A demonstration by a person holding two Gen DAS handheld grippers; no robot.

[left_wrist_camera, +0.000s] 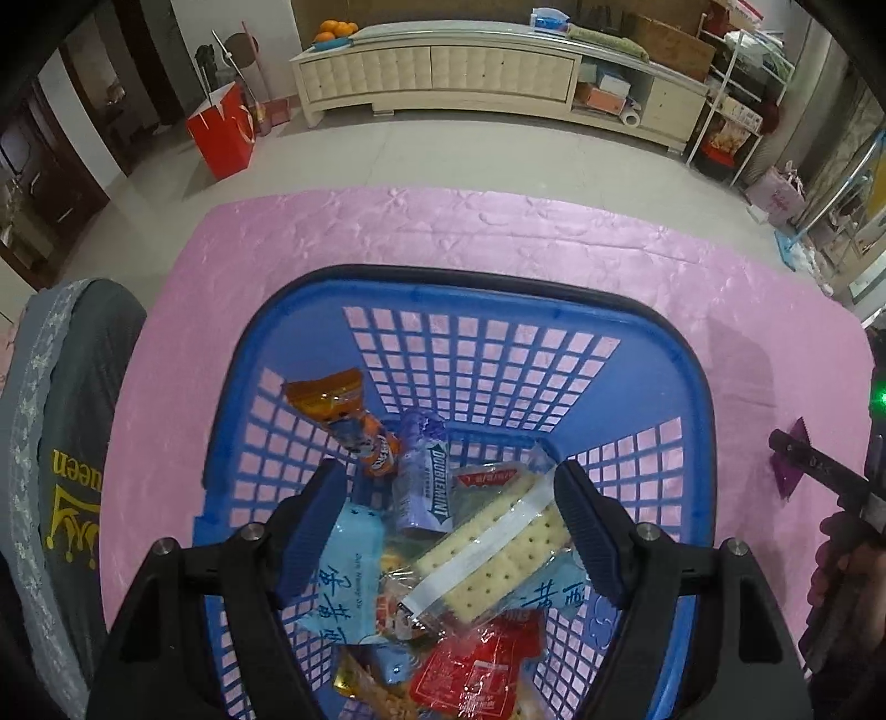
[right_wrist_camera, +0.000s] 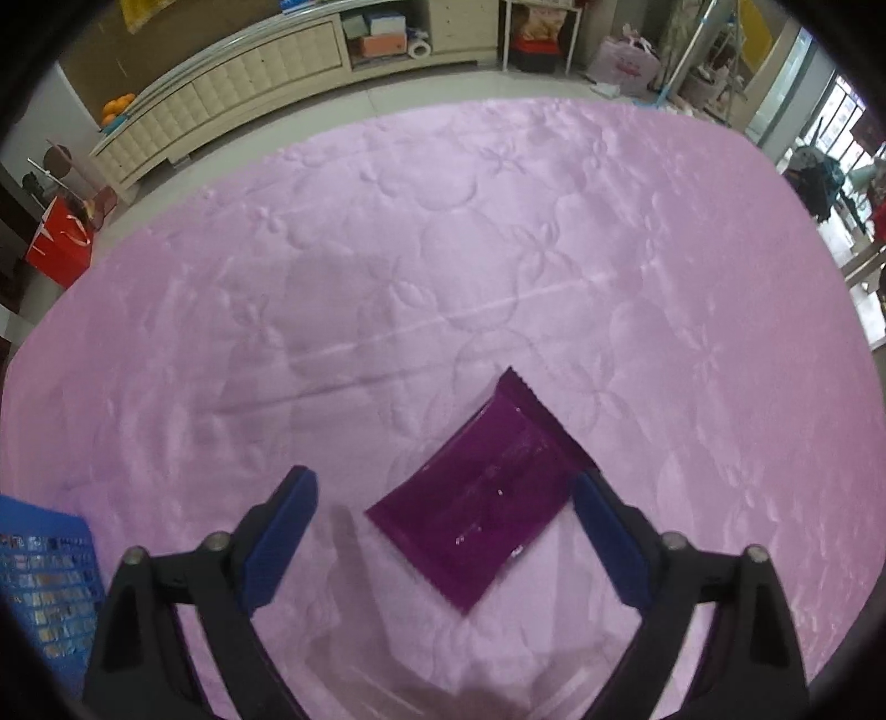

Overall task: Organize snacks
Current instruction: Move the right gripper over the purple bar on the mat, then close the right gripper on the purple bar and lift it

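Pink quilted cloth (right_wrist_camera: 498, 232), stitched with flower shapes, is spread over the work surface, and pale floor is seen beyond its far edge. A long cream cabinet (left_wrist_camera: 443, 77) runs along the far wall with oranges (left_wrist_camera: 332, 30) at one end, and a red paper bag (left_wrist_camera: 221, 130) stands on the floor.

Only in the left wrist view is the blue basket (left_wrist_camera: 686, 399) shown from above, filled with snack packets: a cracker pack (left_wrist_camera: 493, 548), a Doublemint pack (left_wrist_camera: 423, 476), an orange wrapper (left_wrist_camera: 343, 410) and a red packet (left_wrist_camera: 476, 670). The left gripper (left_wrist_camera: 448, 487) is held released above them, nothing clasped.

Only in the right wrist view is the purple packet (right_wrist_camera: 482, 498) seen whole, lying flat on the cloth, well apart from the basket. It is bracketed by the right gripper (right_wrist_camera: 443, 493), whose jaws stand wide; whether the right pad touches its corner cannot be told.
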